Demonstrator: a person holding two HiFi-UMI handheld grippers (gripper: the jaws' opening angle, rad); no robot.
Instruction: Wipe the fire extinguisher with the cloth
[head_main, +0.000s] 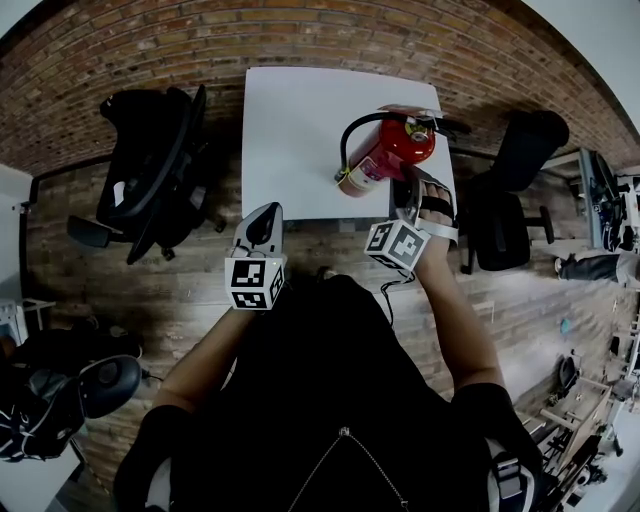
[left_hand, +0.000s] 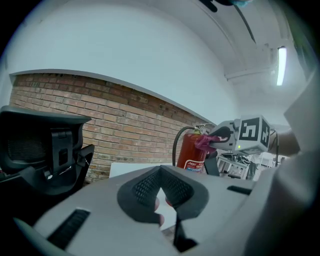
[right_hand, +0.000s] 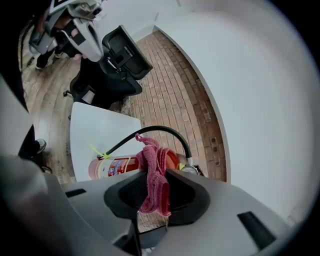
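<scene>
The right tool is closed on a pink cloth, just beside the red fire extinguisher, which stands upright on the white worktop. To wipe well, I would press the cloth flat on the cylinder and avoid the hose. The left tool is closed and empty, and it could steady the cylinder.

A white table stands just ahead of the left claw, against a brick wall. A black office chair stands to that claw's left on the wood floor. A strip light glows high to its right.
</scene>
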